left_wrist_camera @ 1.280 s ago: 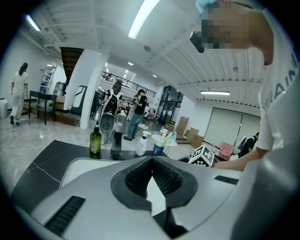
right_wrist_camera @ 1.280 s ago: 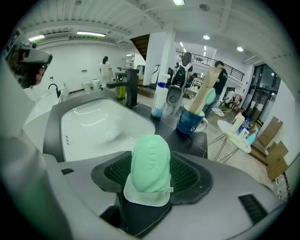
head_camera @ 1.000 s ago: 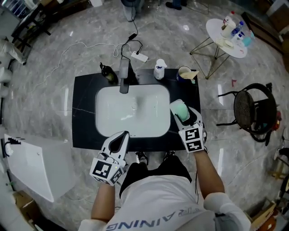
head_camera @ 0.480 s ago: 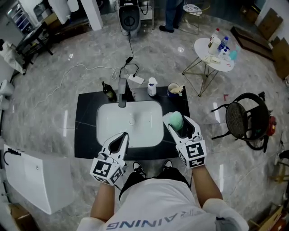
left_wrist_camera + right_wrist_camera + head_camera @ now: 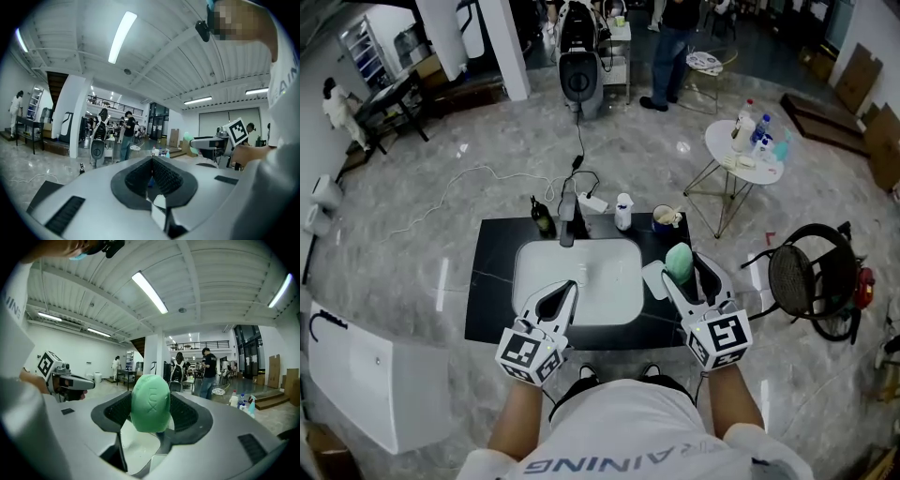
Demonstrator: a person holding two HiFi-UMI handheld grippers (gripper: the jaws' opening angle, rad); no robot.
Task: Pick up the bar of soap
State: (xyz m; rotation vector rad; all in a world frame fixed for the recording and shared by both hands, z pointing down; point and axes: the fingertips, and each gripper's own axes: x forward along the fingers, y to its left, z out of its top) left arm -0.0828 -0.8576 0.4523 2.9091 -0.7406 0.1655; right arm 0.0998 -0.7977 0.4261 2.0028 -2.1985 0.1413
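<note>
A green oval bar of soap [image 5: 150, 403] stands on end between the jaws of my right gripper [image 5: 150, 414], which is shut on it. In the head view the soap [image 5: 679, 262] is held in the air over the right part of the black counter [image 5: 492, 281], clear of the white soap dish [image 5: 653, 278] below it. My left gripper [image 5: 559, 297] hovers over the near left of the white basin [image 5: 581, 272]. Its jaws meet with nothing between them, seen in the left gripper view [image 5: 151, 174].
At the back of the counter stand a faucet [image 5: 567, 220], a dark bottle [image 5: 543, 217], a white bottle [image 5: 623, 212] and a cup [image 5: 665, 218]. A power strip and cable [image 5: 593, 201] lie behind. A round side table [image 5: 746, 150] and a black chair [image 5: 806, 278] stand to the right.
My right gripper has risen with the soap, lifting it off the white dish on the counter. The head view has pulled up and back. The left gripper has kept its place.
</note>
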